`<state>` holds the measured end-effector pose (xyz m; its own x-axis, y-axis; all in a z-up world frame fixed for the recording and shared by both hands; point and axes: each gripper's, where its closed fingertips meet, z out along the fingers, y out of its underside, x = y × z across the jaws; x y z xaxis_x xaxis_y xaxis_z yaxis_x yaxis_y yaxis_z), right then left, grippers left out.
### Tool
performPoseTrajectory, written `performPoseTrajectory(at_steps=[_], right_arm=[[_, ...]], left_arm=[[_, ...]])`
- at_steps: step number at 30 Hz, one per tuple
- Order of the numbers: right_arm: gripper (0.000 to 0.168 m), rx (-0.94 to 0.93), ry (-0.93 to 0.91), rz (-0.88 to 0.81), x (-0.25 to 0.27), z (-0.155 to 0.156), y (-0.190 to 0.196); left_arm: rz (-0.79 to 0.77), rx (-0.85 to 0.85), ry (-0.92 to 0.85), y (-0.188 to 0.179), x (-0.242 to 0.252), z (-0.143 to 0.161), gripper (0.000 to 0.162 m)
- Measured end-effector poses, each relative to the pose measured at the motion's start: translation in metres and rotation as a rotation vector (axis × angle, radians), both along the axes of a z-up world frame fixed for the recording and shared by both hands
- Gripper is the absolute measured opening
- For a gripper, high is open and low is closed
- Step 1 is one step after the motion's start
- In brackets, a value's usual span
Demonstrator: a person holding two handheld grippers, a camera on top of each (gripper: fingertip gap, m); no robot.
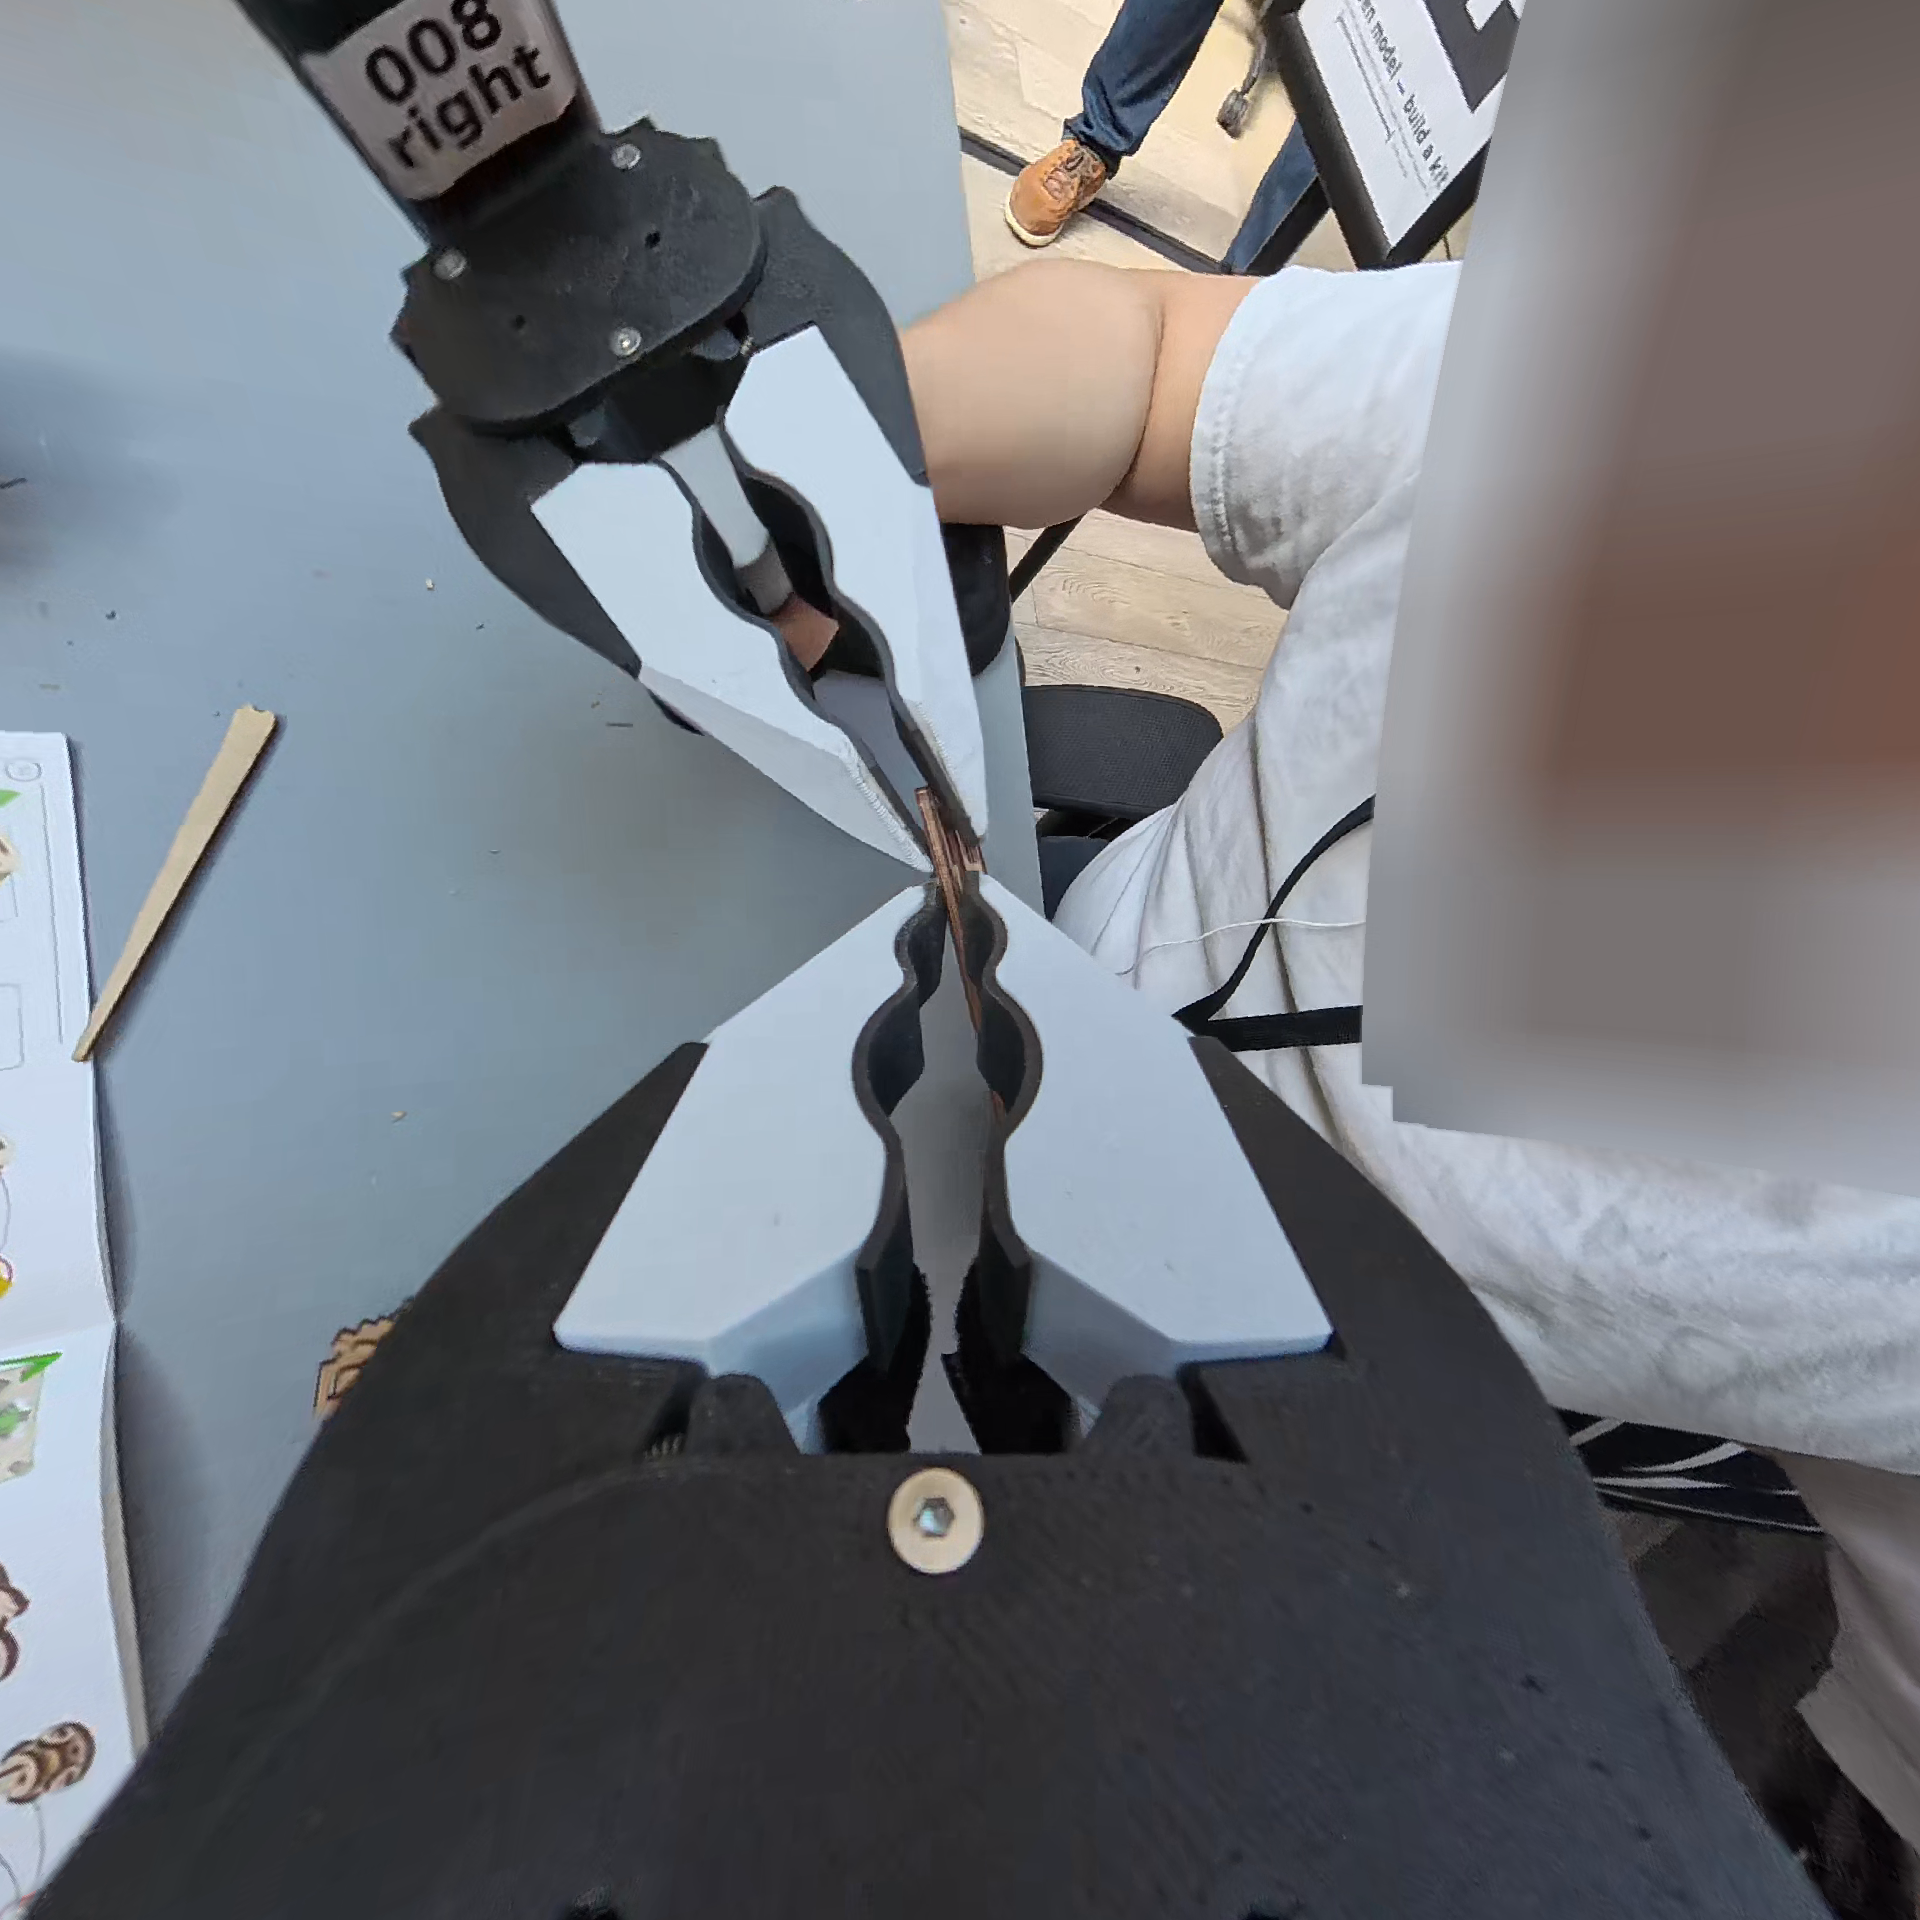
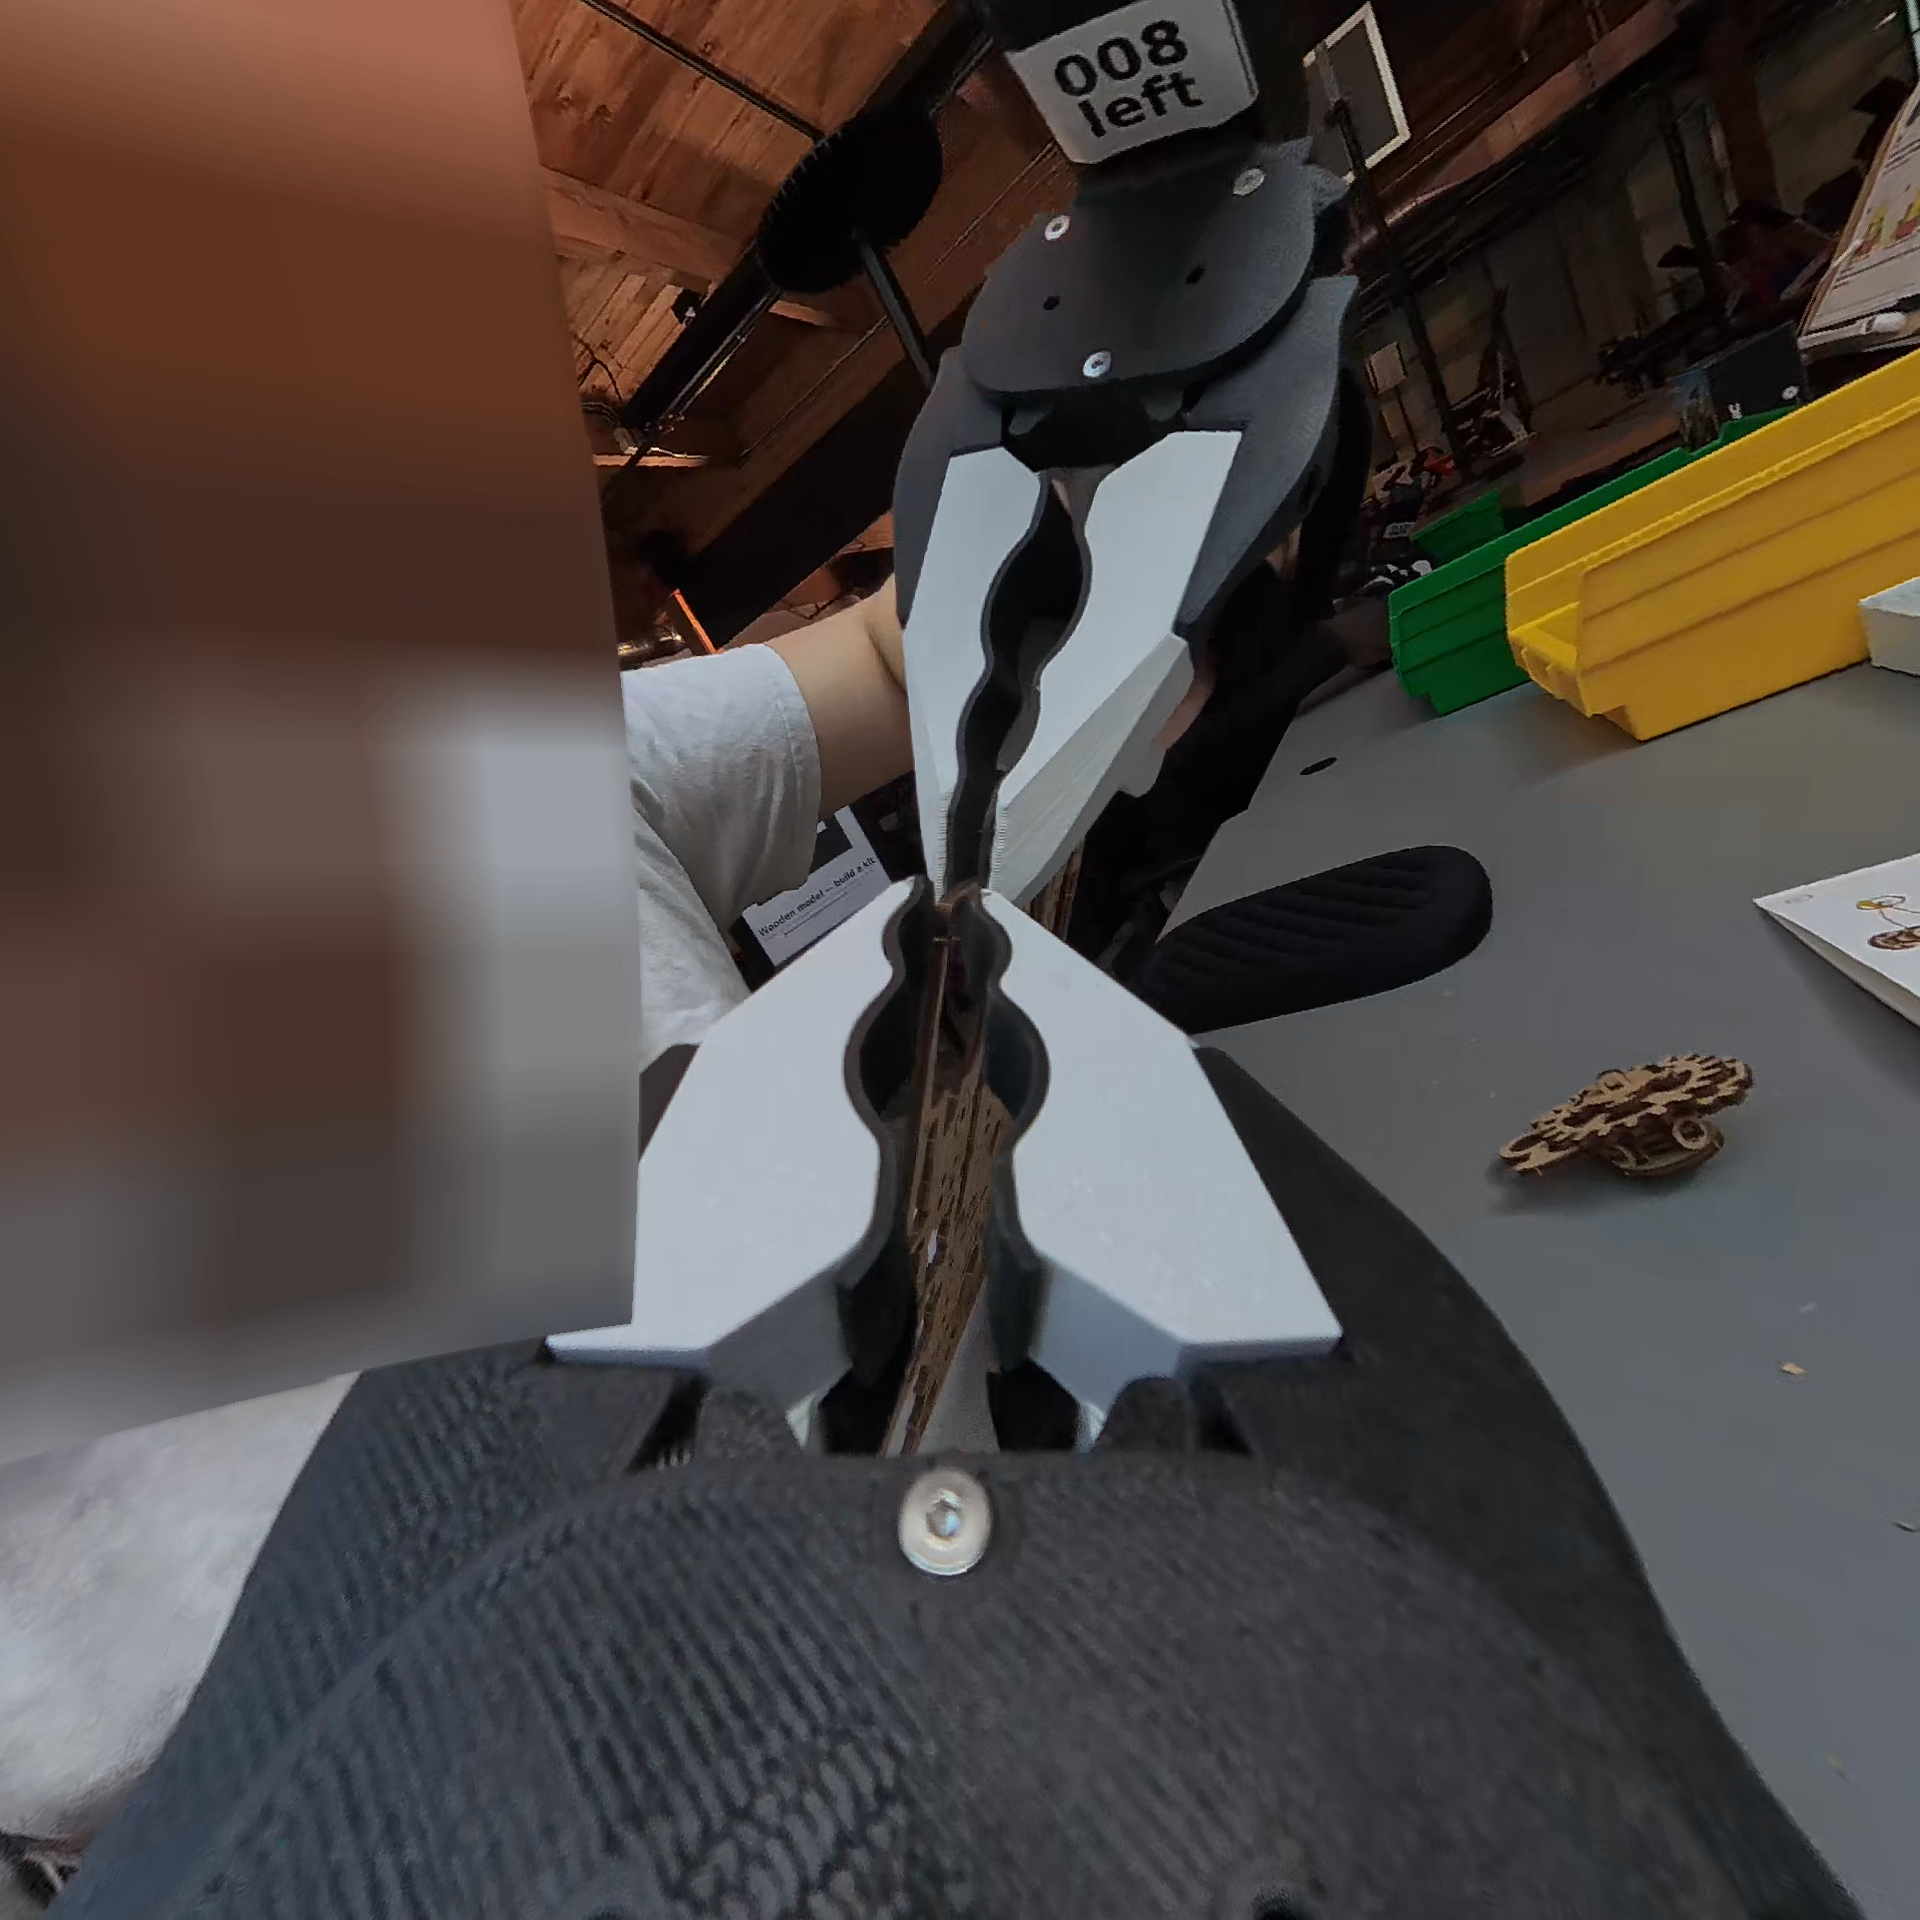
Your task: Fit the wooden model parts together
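Observation:
In the left wrist view my left gripper [image 1: 956, 906] is shut on a thin brown wooden part [image 1: 971, 977] seen edge-on between its grey fingers. My right gripper [image 1: 943, 840] comes in from above, tip to tip with it, and pinches the upper end of the same thin wood. In the right wrist view my right gripper [image 2: 951, 906] is shut on a flat engraved wooden plate [image 2: 948, 1174] lying along its jaws. The left gripper [image 2: 971, 864] meets it from above, with a bit of wood [image 2: 1062, 896] showing behind its tips. I cannot tell whether this is one part or two joined parts.
Both grippers are held above the edge of a grey table [image 1: 416, 727]. A wooden stick [image 1: 177, 883] and an instruction sheet [image 1: 42, 1039] lie on it. An assembled wooden gear piece [image 2: 1631, 1122], a yellow bin [image 2: 1714, 582] and a green bin [image 2: 1455, 613] are there too. My left and right fingertips are right by each other. Left tips and right tips are each some 20 cm from the assembled wooden gear piece [image 2: 1631, 1122].

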<state>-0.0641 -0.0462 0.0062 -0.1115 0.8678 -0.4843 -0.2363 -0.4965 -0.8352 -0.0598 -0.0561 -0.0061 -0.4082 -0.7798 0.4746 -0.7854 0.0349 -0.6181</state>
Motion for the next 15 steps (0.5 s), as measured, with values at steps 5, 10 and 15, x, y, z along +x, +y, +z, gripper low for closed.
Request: performPoseTrajectory(at_steps=[5, 10, 15], right_arm=[[0.003, 0.032, -0.117, -0.07, 0.0, -0.012, 0.008], [0.001, 0.051, -0.15, -0.07, -0.004, -0.014, 0.005], [0.001, 0.057, -0.127, -0.11, -0.001, -0.011, 0.01]], left_arm=[[0.062, 0.04, 0.063, 0.008, 0.0, -0.01, 0.001], [0.05, 0.053, 0.055, 0.005, -0.003, -0.01, 0.002], [0.085, 0.047, 0.037, 0.008, -0.003, -0.01, 0.003]])
